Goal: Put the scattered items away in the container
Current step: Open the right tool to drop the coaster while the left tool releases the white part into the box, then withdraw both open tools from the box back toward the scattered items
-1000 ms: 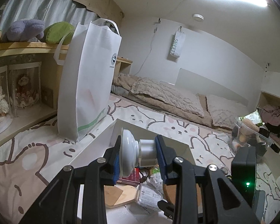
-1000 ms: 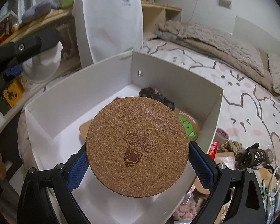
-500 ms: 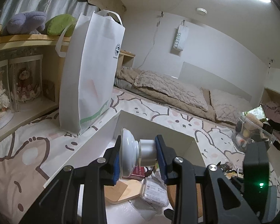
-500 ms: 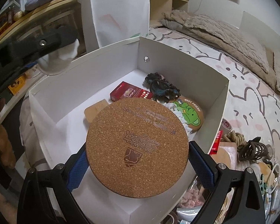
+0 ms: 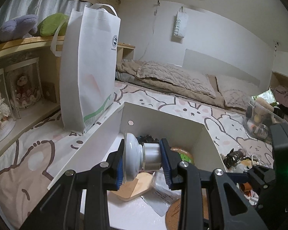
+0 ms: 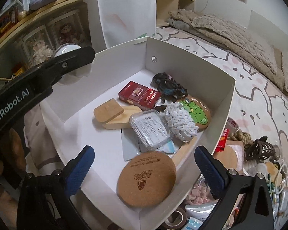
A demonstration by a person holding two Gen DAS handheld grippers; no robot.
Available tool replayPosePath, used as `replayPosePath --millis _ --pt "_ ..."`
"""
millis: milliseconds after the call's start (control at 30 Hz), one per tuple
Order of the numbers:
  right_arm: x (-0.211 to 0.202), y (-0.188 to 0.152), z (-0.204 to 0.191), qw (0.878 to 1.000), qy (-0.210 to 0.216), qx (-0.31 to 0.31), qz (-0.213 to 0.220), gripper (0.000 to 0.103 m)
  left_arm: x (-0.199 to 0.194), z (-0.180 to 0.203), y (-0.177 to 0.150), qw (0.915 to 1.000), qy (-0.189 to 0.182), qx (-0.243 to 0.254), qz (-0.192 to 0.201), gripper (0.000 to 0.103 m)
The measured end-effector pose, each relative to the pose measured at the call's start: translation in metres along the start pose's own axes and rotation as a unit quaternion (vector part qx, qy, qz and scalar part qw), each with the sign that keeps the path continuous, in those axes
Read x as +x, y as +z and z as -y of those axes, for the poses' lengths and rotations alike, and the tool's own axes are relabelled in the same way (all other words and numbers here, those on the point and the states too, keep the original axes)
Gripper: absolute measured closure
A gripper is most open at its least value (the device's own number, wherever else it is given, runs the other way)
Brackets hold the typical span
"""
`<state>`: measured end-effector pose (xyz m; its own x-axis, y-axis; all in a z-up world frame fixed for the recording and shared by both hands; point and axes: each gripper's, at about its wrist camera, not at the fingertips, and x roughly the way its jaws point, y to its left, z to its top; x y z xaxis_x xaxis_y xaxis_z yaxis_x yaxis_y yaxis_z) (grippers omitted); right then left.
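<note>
The white open box [image 6: 190, 67] stands on the bed; it also shows in the left wrist view [image 5: 163, 118]. My right gripper [image 6: 144, 172] is open and empty above the box's near corner. A round cork coaster [image 6: 146, 179] lies in the box just below it. My left gripper [image 5: 143, 162] is shut on a small white lamp-like object [image 5: 140, 159] and holds it above the box's left side; the object shows in the right wrist view [image 6: 67, 49] too. The box holds a red packet [image 6: 139, 94], wooden pieces [image 6: 111, 115], a clear case [image 6: 149, 127] and a green coaster [image 6: 196, 113].
A tall white bag [image 5: 88, 67] stands left of the box. Scattered items lie on the bed right of the box: a tape roll [image 6: 232, 122], rope [image 6: 242, 137], a dark claw clip [image 6: 261, 149]. A shelf with dolls [image 5: 2, 103] runs along the left.
My right gripper has opened and let go of the cork coaster, which now lies in the box. My left gripper has moved further over the box, still holding the white object.
</note>
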<state>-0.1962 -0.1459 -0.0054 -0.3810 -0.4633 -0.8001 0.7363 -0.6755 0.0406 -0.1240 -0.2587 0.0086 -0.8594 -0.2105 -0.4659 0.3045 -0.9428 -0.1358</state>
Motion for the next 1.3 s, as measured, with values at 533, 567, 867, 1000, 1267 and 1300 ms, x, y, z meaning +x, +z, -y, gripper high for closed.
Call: replayPosePath --millis 533,567,867,1000,1267,1300 --pt "-0.015 0.007 0.005 0.998 -0.057 -0.008 0.021 0.000 0.012 -0.001 -0.011 0.9986 0.014 0.033 -0.039 0.070" --pt "-0.015 0.007 0.004 0.998 -0.059 -0.009 0.021 0.000 0.014 0.001 -0.012 0.9982 0.014 0.037 -0.044 0.070" --pt "-0.015 0.005 0.007 0.997 -0.070 -0.010 0.022 0.000 0.017 0.011 -0.016 0.9967 -0.003 0.047 -0.065 0.070" --pt "-0.015 0.005 0.007 0.997 -0.068 -0.009 0.023 0.000 0.011 0.010 -0.013 0.9979 -0.002 0.035 -0.054 0.020" --pt "-0.015 0.004 0.007 0.998 -0.066 -0.008 0.022 0.000 0.003 0.008 -0.009 0.9989 -0.009 0.022 -0.042 0.019" --pt "-0.015 0.004 0.007 0.998 -0.066 -0.008 0.023 0.000 0.004 0.008 -0.009 0.9988 -0.007 0.022 -0.043 0.019"
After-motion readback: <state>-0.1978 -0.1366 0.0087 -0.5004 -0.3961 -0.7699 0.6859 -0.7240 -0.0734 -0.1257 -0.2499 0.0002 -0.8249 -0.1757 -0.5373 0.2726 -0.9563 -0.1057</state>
